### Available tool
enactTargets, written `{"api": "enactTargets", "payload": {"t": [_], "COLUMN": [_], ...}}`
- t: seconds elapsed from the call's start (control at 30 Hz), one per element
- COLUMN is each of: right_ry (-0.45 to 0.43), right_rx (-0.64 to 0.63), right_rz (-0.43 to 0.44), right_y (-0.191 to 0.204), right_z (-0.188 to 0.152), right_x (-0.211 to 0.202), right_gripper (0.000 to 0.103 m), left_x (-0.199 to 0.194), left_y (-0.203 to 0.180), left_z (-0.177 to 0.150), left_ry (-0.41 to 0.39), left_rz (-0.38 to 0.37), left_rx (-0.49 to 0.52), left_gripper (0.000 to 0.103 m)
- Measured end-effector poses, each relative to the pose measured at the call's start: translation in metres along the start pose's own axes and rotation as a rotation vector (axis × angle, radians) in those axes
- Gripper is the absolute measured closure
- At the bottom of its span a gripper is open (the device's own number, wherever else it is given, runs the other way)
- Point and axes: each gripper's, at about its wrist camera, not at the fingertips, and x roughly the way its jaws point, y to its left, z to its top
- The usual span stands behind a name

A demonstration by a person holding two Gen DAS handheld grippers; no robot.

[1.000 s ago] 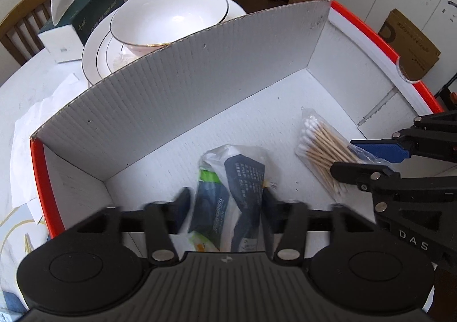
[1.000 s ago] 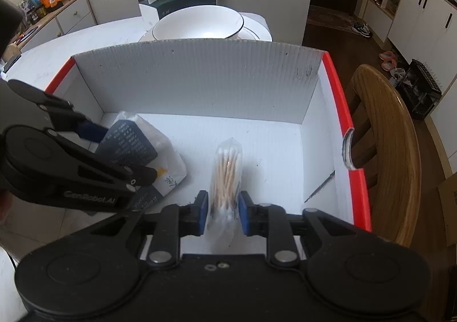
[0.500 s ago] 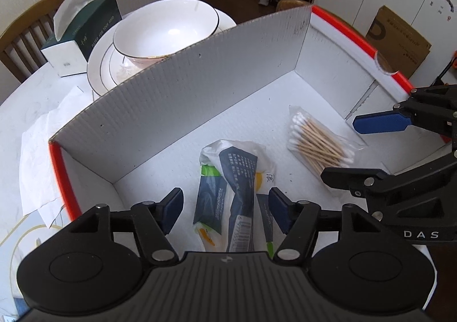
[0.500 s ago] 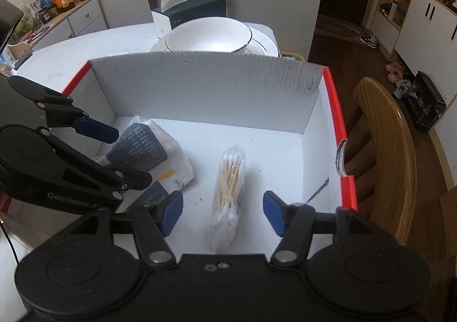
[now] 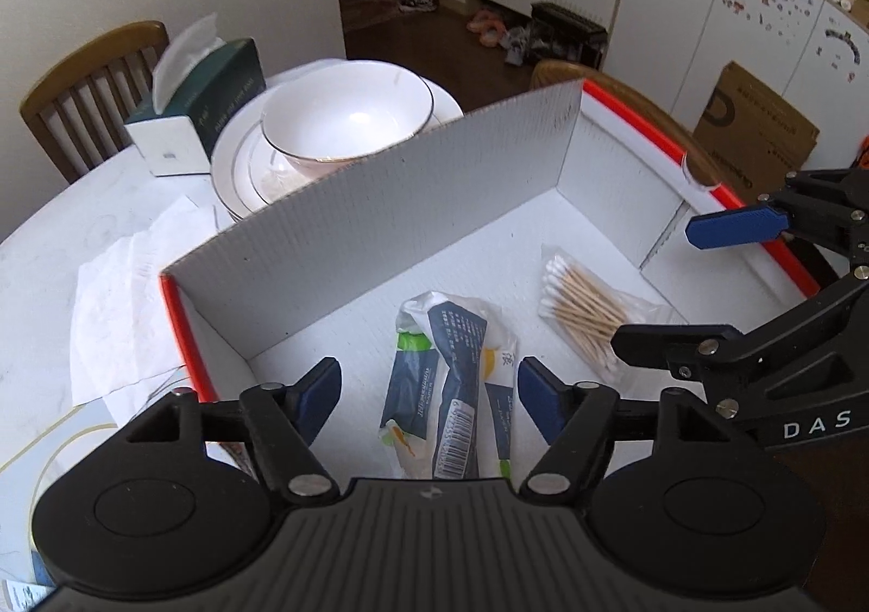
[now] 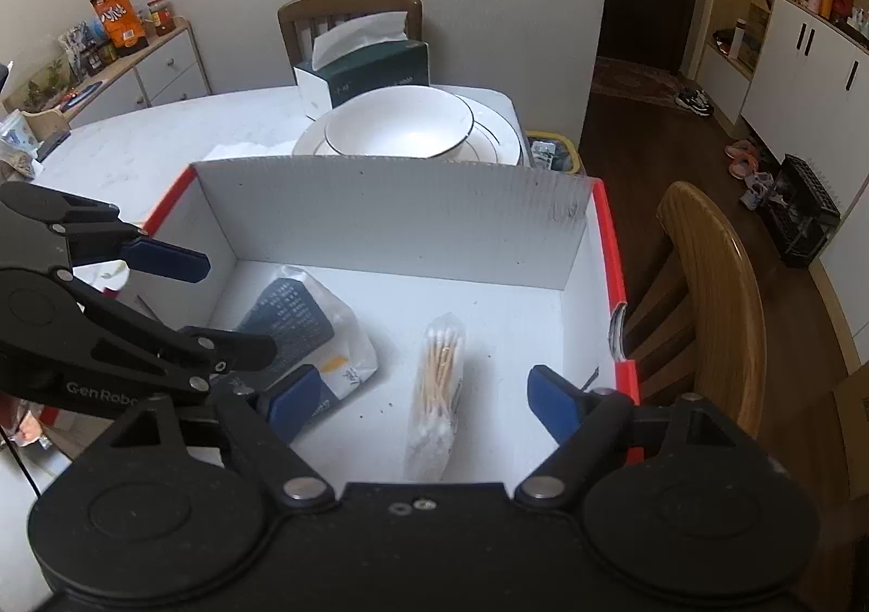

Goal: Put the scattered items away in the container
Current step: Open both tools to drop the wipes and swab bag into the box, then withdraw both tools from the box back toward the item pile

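Note:
A white cardboard box (image 5: 380,232) with a red rim stands on the table. On its floor lie a dark blue and white plastic packet (image 5: 451,373) and a clear bag of cotton swabs (image 5: 586,308). My left gripper (image 5: 429,397) hangs above the packet with its jaws opening, the blue pads well clear of it on both sides. My right gripper (image 6: 423,397) hovers over the cotton swabs (image 6: 440,373), its jaws also opening and touching nothing. From the right wrist view the left gripper (image 6: 212,302) reaches in over the packet (image 6: 309,319).
Behind the box a white bowl (image 5: 347,123) sits on stacked plates, next to a green tissue box (image 5: 201,96). Loose paper sheets (image 5: 125,297) lie left of the box. A wooden chair (image 6: 706,297) stands close to the box's right side.
Both grippers let go and spread their jaws, the right one from tight on the swab bag. Both rose a little. The packet and the swabs stay on the box floor.

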Motion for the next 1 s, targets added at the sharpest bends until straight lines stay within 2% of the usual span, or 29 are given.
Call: {"api": "enactTargets", "payload": {"t": [0.2, 0.47, 0.9, 1.0], "right_ry": [-0.024, -0.048, -0.085, -0.092], "right_rx": [-0.001, -0.013, 0.016, 0.026], "right_rz": [-0.007, -0.035, -0.051, -0.046], "right_y": [0.005, 0.019, 0.059, 0.07], "right_z": [0.0, -0.001, -0.007, -0.009], "right_x": [-0.013, -0.032, -0.056, -0.062], "right_gripper": [0.016, 0.015, 0.015, 0.015], "left_x": [-0.01, -0.033, -0.079, -0.087], "left_y": [0.002, 0.008, 0.033, 0.04], "left_z": [-0.003, -0.013, -0.041, -0.05], "left_ry": [-0.025, -0.079, -0.176, -0.191], "left_rz": [-0.013, -0.024, -0.065, -0.052], "left_rx": [-0.023, -0.025, -0.059, -0.058], "left_gripper": [0.029, 0.018, 0.014, 0.006]}}
